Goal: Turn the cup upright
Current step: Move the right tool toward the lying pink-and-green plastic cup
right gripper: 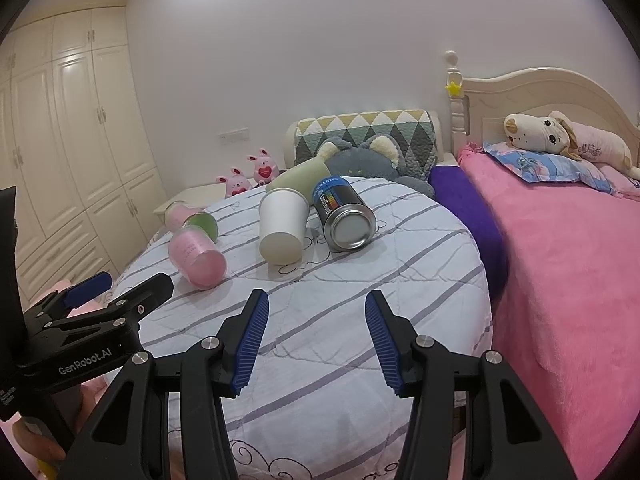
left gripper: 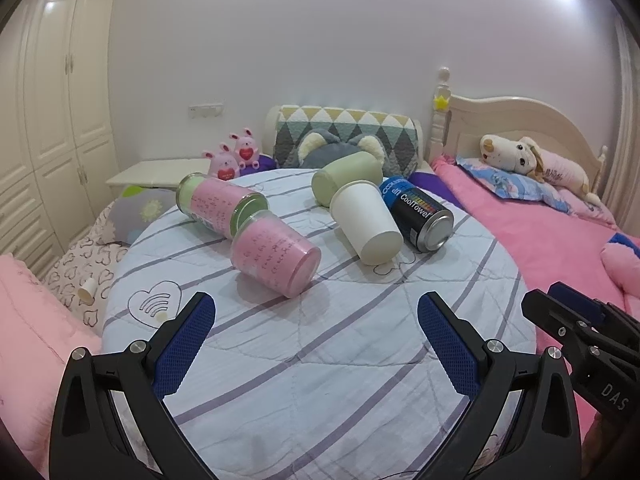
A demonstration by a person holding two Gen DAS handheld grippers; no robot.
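Note:
Several cups lie on their sides on a round striped cushion (left gripper: pixel 320 340). A pink cup (left gripper: pixel 276 256) lies nearest, with a pink and green cup (left gripper: pixel 220 204) behind it. A white paper cup (left gripper: pixel 366 222) lies beside a black CoolTowel can (left gripper: pixel 420 214), with a pale green cup (left gripper: pixel 346 176) behind. My left gripper (left gripper: pixel 316 308) is open and empty, short of the pink cup. My right gripper (right gripper: pixel 316 304) is open and empty, short of the white cup (right gripper: pixel 282 226) and can (right gripper: pixel 342 214). The pink cup (right gripper: pixel 196 258) is at its left. The other gripper shows at each view's edge.
A pink bed (right gripper: pixel 560 260) with a plush dog (right gripper: pixel 560 136) is to the right. A grey plush (right gripper: pixel 368 160), a patterned cushion (right gripper: pixel 368 128) and pink toy rabbits (left gripper: pixel 236 156) sit behind. Wardrobes (right gripper: pixel 72 120) stand at left. A pink pillow (left gripper: pixel 32 340) lies at left.

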